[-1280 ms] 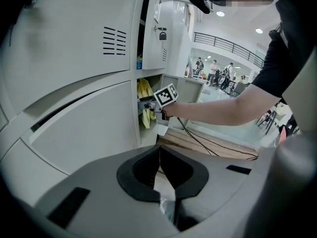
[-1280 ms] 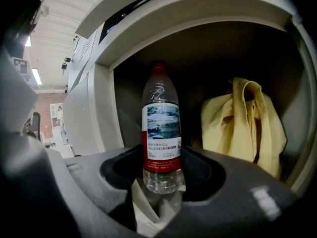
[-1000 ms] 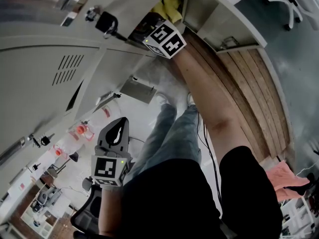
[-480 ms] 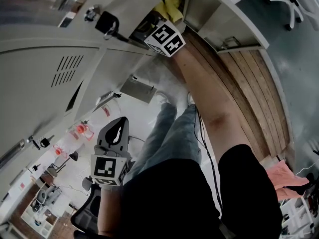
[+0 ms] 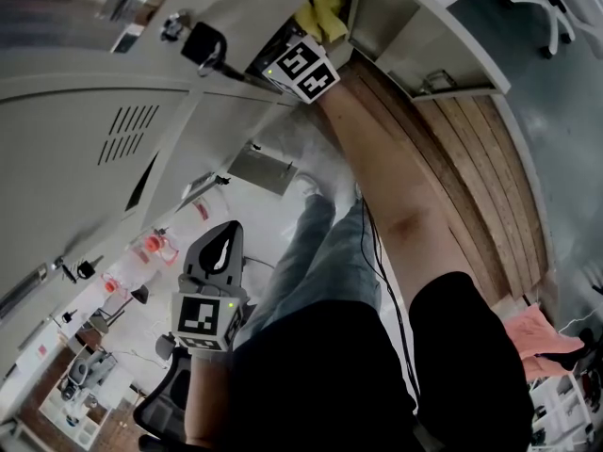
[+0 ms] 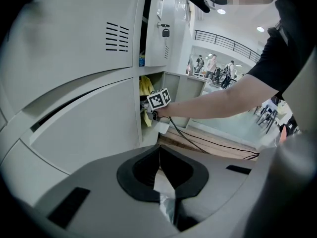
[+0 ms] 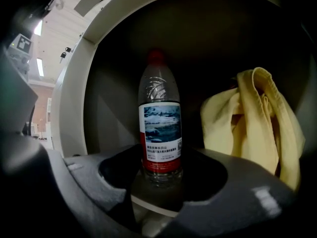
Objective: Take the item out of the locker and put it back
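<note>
Right gripper view shows our right gripper open, bottle standing loose between its jaws inside the locker, untaken or returned.

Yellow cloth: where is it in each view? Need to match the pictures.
Head view: top centre, yellow cloth just above the marker cube.
Left gripper view: left of centre, in the open locker compartment, up-left of the cube.
Right gripper view: right half, beside the bottle.
Shared landmark: the open locker compartment.
</note>
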Demonstrator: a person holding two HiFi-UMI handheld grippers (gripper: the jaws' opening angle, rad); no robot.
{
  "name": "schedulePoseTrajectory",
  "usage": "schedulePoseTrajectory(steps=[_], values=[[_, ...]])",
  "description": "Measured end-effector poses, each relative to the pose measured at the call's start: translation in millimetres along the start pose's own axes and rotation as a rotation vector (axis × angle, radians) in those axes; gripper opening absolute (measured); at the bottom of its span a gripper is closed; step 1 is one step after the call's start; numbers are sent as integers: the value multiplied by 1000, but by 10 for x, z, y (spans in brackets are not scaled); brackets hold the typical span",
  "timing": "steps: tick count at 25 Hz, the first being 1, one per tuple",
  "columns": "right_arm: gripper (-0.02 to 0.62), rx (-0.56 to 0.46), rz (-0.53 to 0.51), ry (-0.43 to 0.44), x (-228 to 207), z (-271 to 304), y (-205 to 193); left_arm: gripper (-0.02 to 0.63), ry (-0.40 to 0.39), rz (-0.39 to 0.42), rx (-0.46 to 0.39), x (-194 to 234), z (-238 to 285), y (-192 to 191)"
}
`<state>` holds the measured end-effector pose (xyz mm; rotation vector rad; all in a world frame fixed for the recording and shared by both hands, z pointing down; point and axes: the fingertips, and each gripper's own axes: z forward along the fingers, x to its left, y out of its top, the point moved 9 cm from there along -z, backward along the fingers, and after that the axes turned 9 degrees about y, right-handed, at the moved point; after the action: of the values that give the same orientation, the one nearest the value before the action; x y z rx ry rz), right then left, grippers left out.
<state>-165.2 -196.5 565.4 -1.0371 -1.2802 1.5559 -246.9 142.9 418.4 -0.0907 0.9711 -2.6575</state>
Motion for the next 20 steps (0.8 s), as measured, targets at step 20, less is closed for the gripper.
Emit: schedulePoseTrajectory(steps=[20], values=[[357, 35, 73, 27, 96, -361, 31, 12, 4, -10, -39, -191, -11, 165]])
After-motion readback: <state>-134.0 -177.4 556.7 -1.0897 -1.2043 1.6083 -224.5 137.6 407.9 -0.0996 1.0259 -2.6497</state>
